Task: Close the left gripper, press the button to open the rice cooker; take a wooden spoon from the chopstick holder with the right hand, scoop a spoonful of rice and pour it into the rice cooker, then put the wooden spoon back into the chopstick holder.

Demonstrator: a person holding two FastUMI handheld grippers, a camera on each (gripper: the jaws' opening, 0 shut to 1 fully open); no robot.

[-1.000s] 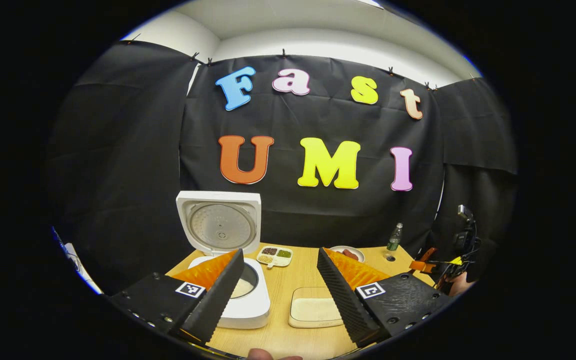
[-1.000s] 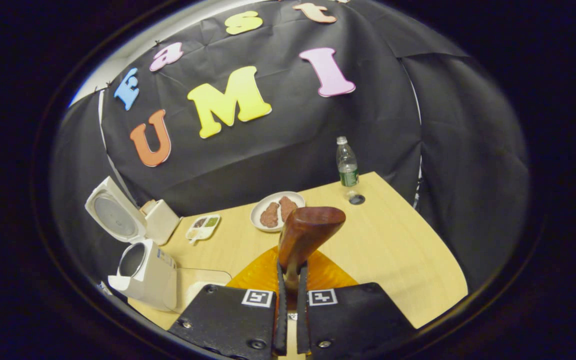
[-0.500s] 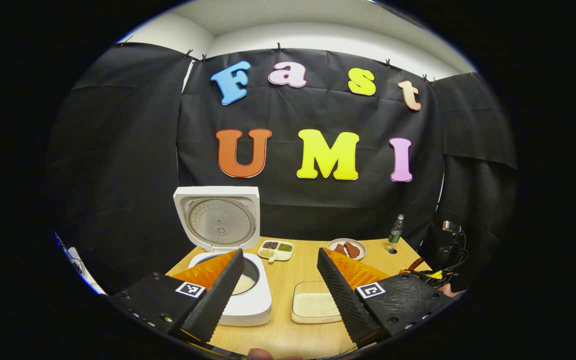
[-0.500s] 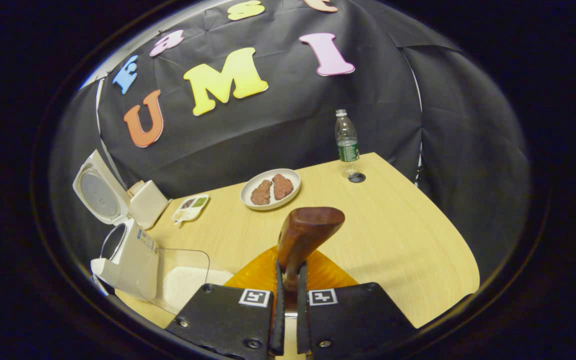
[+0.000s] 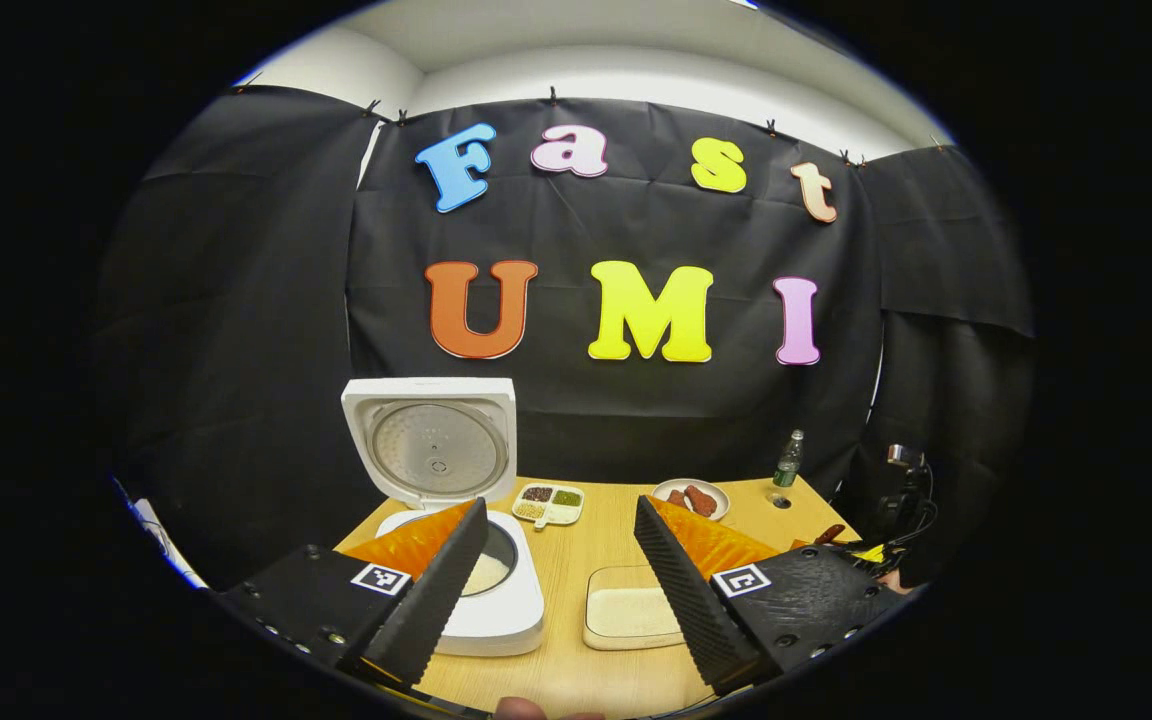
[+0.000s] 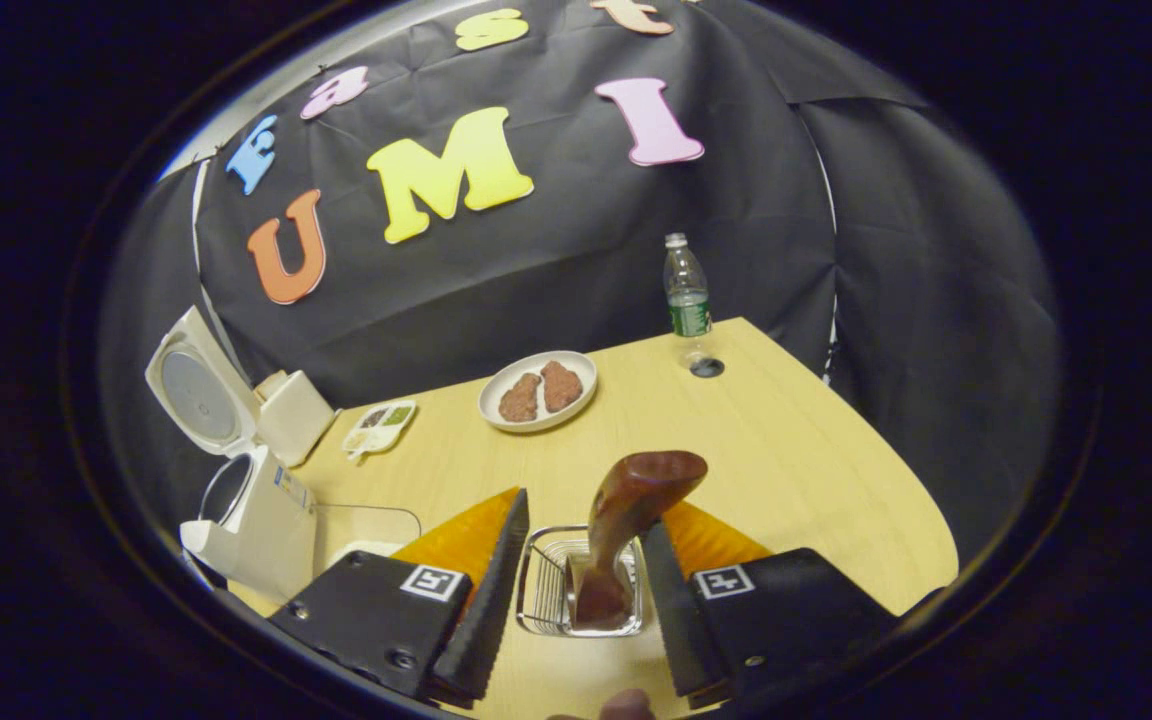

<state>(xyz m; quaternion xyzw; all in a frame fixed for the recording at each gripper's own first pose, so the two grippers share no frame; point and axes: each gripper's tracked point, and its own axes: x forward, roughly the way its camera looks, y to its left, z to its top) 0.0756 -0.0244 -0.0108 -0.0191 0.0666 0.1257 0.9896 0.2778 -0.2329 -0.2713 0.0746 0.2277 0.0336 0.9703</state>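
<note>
Now wooden spoon (image 6: 626, 520) stands in chopstick holder (image 6: 546, 590); both grippers' jaws apart, gripping nothing.

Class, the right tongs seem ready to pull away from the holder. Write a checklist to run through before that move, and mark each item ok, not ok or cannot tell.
1. Wooden spoon standing in the chopstick holder: ok.
2. Right tongs open, apart from the spoon: ok.
3. Spoon resting stably, not about to tip: cannot tell.
4. Rice inside the rice cooker: ok.
5. Cooker lid up: ok.
6. Left tongs open, holding nothing: ok.
</note>
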